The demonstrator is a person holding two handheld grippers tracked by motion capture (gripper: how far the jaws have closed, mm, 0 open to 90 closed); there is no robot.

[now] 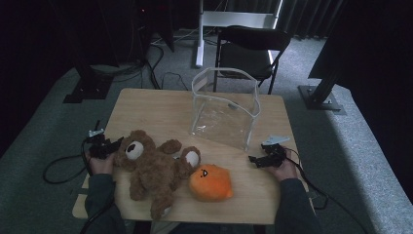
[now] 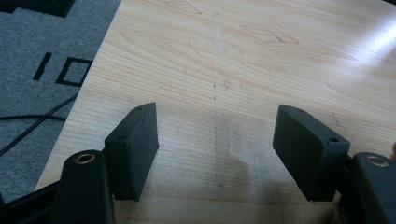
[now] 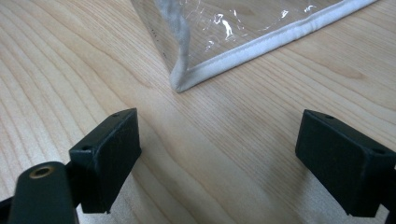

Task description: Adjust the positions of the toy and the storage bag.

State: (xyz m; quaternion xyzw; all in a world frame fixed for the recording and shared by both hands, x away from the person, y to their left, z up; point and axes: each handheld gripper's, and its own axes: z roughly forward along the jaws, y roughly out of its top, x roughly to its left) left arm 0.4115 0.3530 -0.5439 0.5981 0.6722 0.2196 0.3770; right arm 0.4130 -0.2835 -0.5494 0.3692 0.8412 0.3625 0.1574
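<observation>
Dim room, pale wooden worktop: a brown teddy bear lies just beside the left gripper, an orange plush alongside it. Left gripper view: jaws released over bare wood. Right gripper view: jaws released, the clear bag cut off above.

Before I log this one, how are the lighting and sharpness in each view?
High view: dim, dark surround, bear and orange toy soft but readable. Left gripper view: bright and sharp, soft tool shadow on the table, mild glare top right. Right gripper view: sharp wood grain, glare specks on the clear bag.
</observation>
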